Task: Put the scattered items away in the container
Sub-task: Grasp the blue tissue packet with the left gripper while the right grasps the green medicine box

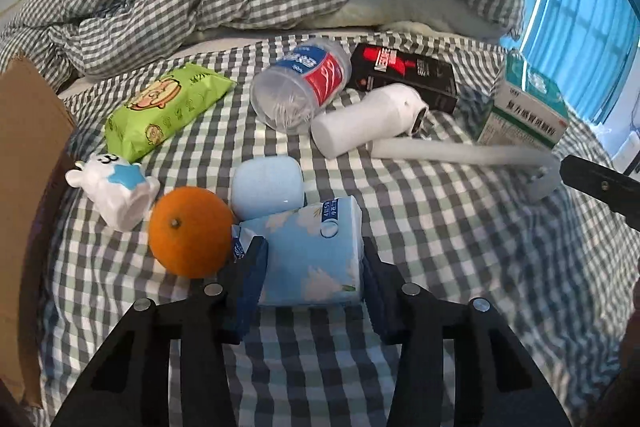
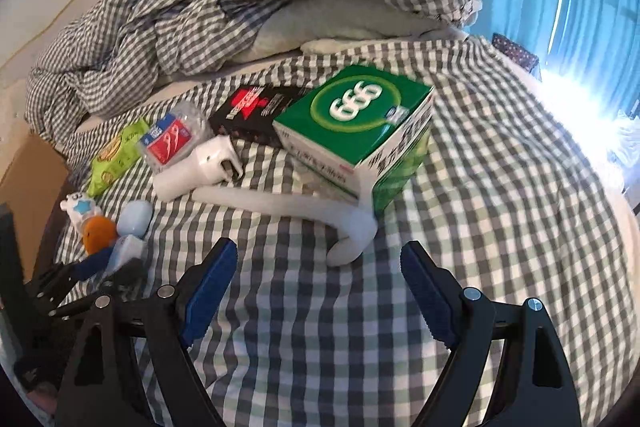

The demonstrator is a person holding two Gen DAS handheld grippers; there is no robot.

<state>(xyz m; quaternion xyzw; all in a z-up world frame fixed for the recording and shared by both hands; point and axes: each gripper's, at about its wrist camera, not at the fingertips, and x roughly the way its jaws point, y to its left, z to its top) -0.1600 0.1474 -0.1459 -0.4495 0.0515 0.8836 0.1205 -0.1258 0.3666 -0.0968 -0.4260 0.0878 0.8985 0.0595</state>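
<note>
Left wrist: left gripper (image 1: 310,267) pinching tissue pack (image 1: 310,255) on checked bed (image 1: 440,267); orange (image 1: 190,231) touching pack's left, cardboard box (image 1: 28,187) at far left edge. Right wrist: right gripper (image 2: 318,291) spread wide, holding nothing; bare sheet between pads, white hook (image 2: 304,211) just ahead, green box (image 2: 360,131) beyond

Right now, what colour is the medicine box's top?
Green, clearest on the medicine box in the right wrist view.

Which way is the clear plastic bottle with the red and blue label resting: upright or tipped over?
Tipped over. The clear plastic bottle with the red and blue label lies on its side on the checked bedsheet, base toward the camera.
</note>
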